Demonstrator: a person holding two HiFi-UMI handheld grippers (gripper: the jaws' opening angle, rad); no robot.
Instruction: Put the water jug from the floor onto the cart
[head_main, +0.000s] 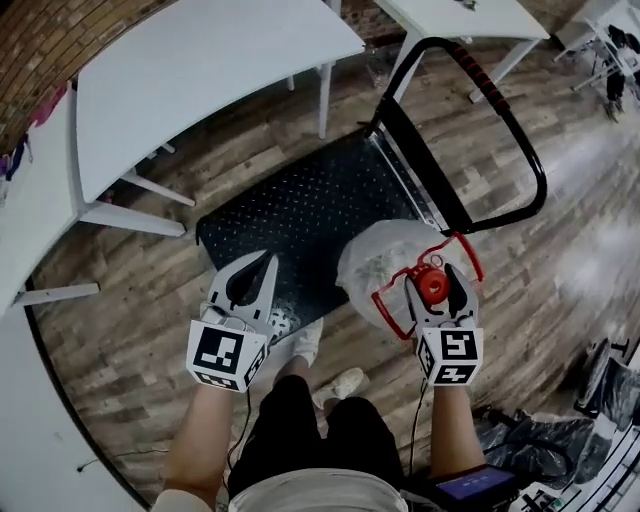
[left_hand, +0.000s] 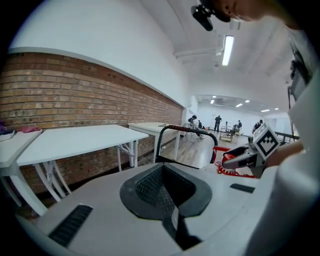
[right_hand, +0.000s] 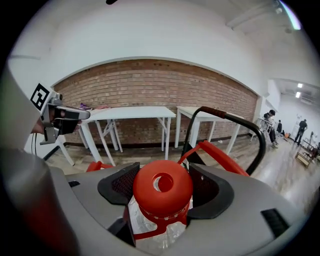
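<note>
The clear water jug (head_main: 383, 262) has a red cap (head_main: 432, 287) and a red carrying handle (head_main: 392, 300). My right gripper (head_main: 432, 283) is shut on its neck just under the cap (right_hand: 162, 187), pads on both sides. The jug sits at the near right corner of the cart's black studded deck (head_main: 300, 210); I cannot tell whether it rests or hangs. The cart's black push handle (head_main: 480, 120) with a red grip rises behind it. My left gripper (head_main: 255, 280) hovers over the deck's near edge, shut with nothing in it (left_hand: 165, 190).
White tables (head_main: 200, 70) stand left of and behind the cart, another (head_main: 470, 15) at the back right, along a brick wall (right_hand: 150, 85). The person's shoes (head_main: 335, 382) are just before the cart. Black bags (head_main: 535, 432) lie at the lower right on the wood floor.
</note>
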